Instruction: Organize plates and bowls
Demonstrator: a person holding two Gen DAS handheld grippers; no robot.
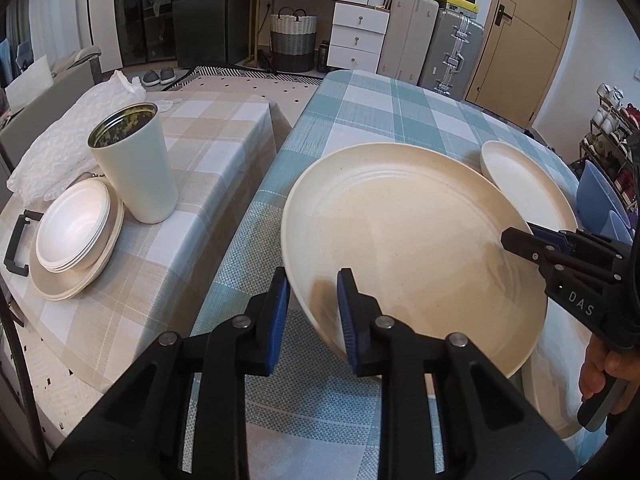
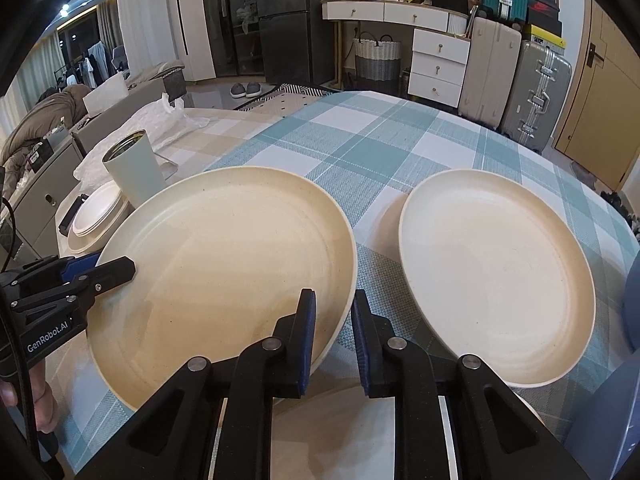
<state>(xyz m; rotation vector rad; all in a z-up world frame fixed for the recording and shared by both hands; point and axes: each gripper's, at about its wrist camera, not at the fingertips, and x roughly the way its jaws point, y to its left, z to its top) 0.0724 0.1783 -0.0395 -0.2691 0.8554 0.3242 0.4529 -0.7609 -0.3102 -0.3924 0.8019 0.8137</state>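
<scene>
Cream-coloured and speckled, the large plate [image 1: 408,248] sits tilted over the blue-checked worktop [image 1: 360,112], and you have it pinched at two spots on its rim: your left claw [image 1: 314,312] is closed down on the near-left edge, one pad inside the rim and one outside, while your right claw [image 2: 334,336] is clamped the same way on the opposite edge. Just beside it to the right lies a second cream plate [image 2: 496,272], flat on the cloth, its rim close to the held plate but apart from it. Beyond both plates the blue cloth runs bare to its far edge. On the beige-checked worktop [image 1: 208,140] to your left, a stack of white bowls [image 1: 74,230] rests nested on a stack of cream plates [image 1: 76,276], touching a tall pale tumbler [image 1: 136,172] whose contents you cannot make out.
</scene>
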